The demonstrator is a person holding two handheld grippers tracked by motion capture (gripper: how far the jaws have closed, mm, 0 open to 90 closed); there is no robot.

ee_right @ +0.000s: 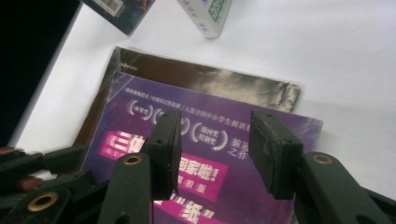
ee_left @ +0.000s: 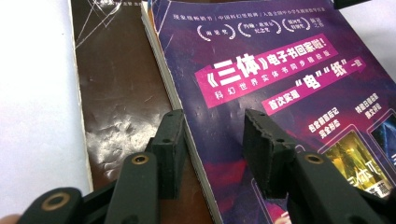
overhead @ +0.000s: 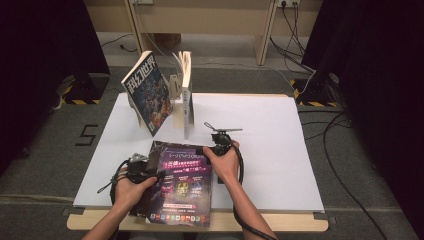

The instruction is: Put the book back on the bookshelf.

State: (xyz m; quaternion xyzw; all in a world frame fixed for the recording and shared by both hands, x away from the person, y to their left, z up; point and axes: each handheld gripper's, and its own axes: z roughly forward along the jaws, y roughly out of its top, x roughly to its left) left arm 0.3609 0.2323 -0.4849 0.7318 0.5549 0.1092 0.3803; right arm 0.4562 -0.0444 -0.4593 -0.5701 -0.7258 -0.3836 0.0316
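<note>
A purple magazine [overhead: 182,182] lies flat near the table's front edge, on top of a dark brown magazine [overhead: 156,149]. My left gripper [overhead: 150,172] is at the purple magazine's left edge. In the left gripper view its jaws [ee_left: 212,140] stand apart astride that edge, one over the brown cover [ee_left: 121,93], one over the purple cover [ee_left: 280,70], with no pad visibly pressing. My right gripper [overhead: 207,150] hovers at the purple magazine's far right corner. Its jaws [ee_right: 215,140] are open above the purple cover [ee_right: 210,107], with the brown magazine [ee_right: 210,81] showing beyond.
At the back left of the white table top [overhead: 270,140] a magazine [overhead: 146,92] leans against a stand [overhead: 175,85], and a pale book [overhead: 186,95] stands upright beside it. Cables run over the floor to the right.
</note>
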